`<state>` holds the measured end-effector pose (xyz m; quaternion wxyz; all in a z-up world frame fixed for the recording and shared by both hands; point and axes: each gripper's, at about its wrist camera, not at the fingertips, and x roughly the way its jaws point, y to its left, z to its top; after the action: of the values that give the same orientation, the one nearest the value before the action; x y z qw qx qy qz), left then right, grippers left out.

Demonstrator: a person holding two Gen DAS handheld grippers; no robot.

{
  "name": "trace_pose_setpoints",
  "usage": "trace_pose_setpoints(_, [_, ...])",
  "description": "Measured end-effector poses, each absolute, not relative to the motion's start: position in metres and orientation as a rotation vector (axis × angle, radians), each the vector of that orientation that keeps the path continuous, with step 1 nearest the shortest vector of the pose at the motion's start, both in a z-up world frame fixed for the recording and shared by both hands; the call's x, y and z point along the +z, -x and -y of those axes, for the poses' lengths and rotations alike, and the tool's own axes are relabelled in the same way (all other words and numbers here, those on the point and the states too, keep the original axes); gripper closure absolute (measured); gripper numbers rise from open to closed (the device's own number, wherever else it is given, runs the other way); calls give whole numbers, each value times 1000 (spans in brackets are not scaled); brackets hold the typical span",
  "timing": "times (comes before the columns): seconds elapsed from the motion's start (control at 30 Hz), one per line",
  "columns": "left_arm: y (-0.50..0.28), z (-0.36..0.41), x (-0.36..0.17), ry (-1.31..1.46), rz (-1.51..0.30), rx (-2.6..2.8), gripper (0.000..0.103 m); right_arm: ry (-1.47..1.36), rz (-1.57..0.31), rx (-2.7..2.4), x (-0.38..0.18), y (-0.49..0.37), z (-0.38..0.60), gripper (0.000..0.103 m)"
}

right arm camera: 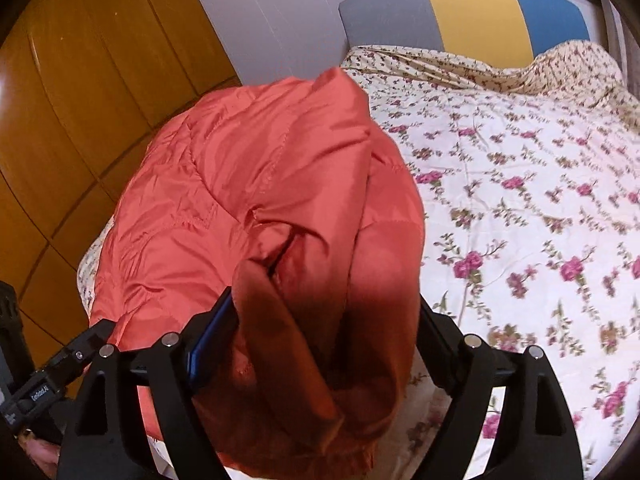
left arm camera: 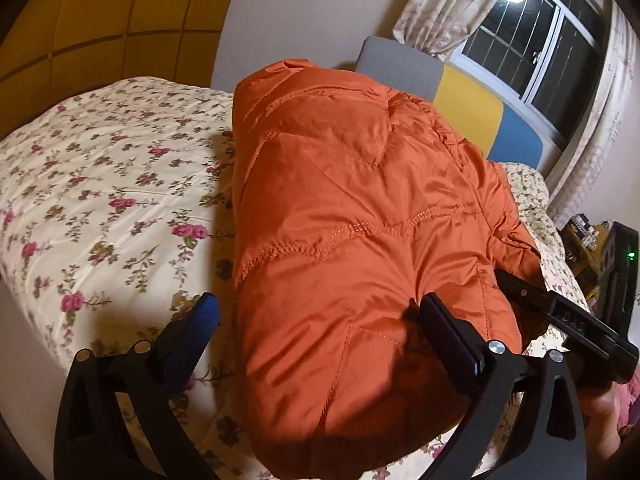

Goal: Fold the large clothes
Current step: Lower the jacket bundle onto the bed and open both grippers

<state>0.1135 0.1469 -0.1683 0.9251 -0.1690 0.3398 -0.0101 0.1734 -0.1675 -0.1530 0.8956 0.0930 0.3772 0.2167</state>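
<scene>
Two grippers are flanking an orange quilted jacket (left arm camera: 352,220) that is lying bundled on the floral bedspread (left arm camera: 100,184). Left gripper (left arm camera: 320,320) is standing released, jaws wide around the jacket's near end. Right gripper (right arm camera: 324,328) is straddling a bunched fold; grip cannot be told. Wooden wardrobe (left arm camera: 100,12) is standing left, curtained window (left arm camera: 532,36) right.

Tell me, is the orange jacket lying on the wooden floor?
No, the orange jacket lies bundled on the flowered bedspread.
</scene>
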Motion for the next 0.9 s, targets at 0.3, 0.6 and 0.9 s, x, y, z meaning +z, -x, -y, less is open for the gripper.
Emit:
trace_pose_setpoints(0.3, [-121,-138,-144,274,-721,3,4,-132,-741,390,-129,-170,173,15])
trace_pose_setpoints(0.6, [-142,-140,-114,207,-657,85,4,-148,-599,370,-81,-169,178,15])
trace_pose_setpoints(0.9, [-227,-150,-93,187,-645,190,3,-81,-658,472,-67,-241,111,51])
